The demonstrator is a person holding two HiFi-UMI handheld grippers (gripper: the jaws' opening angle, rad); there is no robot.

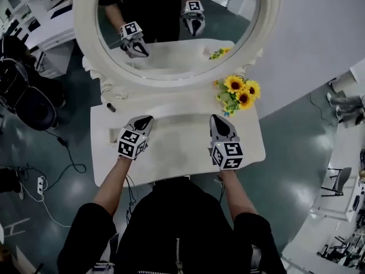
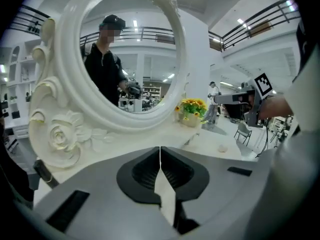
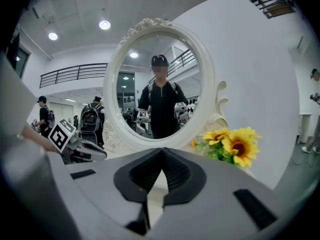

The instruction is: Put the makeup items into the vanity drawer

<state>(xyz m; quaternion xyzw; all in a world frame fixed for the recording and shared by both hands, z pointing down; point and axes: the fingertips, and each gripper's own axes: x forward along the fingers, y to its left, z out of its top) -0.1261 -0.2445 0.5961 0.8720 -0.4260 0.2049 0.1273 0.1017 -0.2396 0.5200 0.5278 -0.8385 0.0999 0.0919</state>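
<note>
The white vanity table (image 1: 171,153) stands in front of me under a round mirror (image 1: 171,67). A small dark tube (image 1: 110,107) lies at the table's back left, by the mirror's base; the left gripper view shows this dark tube (image 2: 42,173) at its left edge. My left gripper (image 1: 142,121) hovers over the left half of the tabletop, jaws shut with nothing between them. My right gripper (image 1: 219,121) hovers over the right half, also shut and empty. No drawer shows in any view.
Sunflowers (image 1: 239,93) stand at the back right of the table. A small pale object (image 2: 222,147) lies on the tabletop near them. A black chair (image 1: 28,104) and cables (image 1: 68,153) are on the floor to the left.
</note>
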